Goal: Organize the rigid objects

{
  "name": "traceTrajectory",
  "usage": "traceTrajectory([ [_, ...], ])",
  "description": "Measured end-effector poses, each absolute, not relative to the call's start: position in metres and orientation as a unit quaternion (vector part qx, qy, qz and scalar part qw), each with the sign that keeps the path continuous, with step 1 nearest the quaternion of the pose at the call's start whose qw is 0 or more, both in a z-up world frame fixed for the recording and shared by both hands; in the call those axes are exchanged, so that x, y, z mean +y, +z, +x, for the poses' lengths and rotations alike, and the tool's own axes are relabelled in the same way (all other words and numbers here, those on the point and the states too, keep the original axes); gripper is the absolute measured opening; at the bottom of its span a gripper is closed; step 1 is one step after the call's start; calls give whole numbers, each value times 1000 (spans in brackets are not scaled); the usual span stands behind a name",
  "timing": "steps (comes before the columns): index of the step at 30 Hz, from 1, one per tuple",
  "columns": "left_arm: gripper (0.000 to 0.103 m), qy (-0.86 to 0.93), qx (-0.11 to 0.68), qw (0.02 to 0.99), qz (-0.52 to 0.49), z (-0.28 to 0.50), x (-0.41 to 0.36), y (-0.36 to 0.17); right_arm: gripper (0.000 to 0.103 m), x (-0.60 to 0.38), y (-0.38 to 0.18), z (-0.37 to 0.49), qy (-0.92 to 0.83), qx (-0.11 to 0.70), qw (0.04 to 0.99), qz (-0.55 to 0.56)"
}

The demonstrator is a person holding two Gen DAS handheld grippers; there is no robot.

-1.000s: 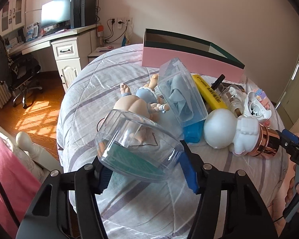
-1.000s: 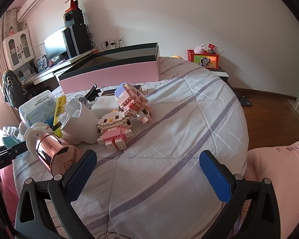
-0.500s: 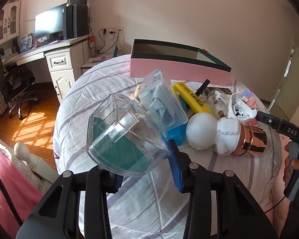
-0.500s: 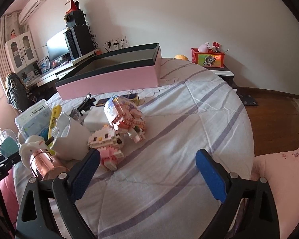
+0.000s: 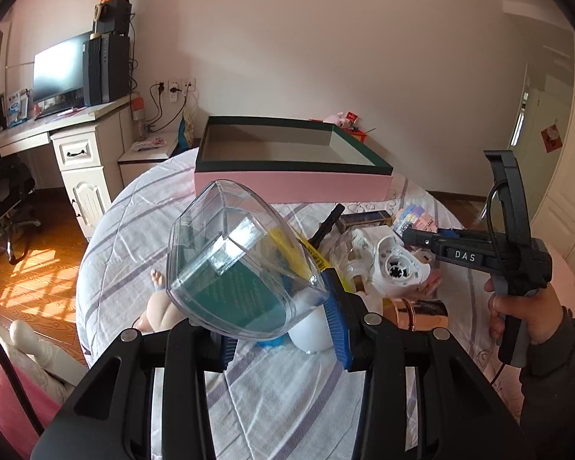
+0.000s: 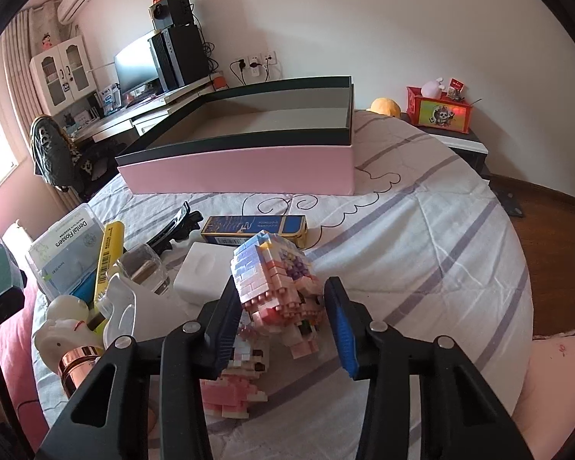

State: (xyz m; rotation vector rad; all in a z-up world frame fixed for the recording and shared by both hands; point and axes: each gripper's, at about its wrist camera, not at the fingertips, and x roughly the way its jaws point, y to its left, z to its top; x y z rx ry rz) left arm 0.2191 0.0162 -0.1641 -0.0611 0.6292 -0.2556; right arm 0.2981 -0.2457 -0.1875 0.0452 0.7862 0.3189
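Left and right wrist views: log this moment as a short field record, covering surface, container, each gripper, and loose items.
surface: bed with striped quilt
container: pink box with dark green rim, open, nothing visible inside
left gripper: shut on clear plastic case, lifted above the bed
right gripper: open, fingers either side of block-brick figure, contact unclear
loose items: Dental Flossers box, yellow tube, blue and gold carton, black hair clip, doll

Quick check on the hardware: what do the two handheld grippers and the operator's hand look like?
Both the left gripper and the right gripper have black angular frames, silver pivot bolts and ribbed blue finger pads. The right gripper's body reads "DAS" in white and trails a thin black cable. The right hand is bare, with a grey sleeve.
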Motion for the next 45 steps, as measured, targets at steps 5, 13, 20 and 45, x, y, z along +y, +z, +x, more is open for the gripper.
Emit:
traceTrajectory([
  [5, 40, -142, 310, 940, -24, 252, 10, -147, 30, -248, -183, 299, 155, 374, 914, 13],
  [13, 40, -158, 317, 935, 8, 332, -10, -120, 30, -241, -143, 309, 166, 334, 928, 8],
  [20, 40, -169, 379, 910, 10, 431, -22, -132, 30, -217, -123, 373, 180, 330, 927, 13],
  [45, 102, -57, 255, 965, -17, 342, 10, -94, 82, -208, -84, 329, 112, 278, 954, 13],
])
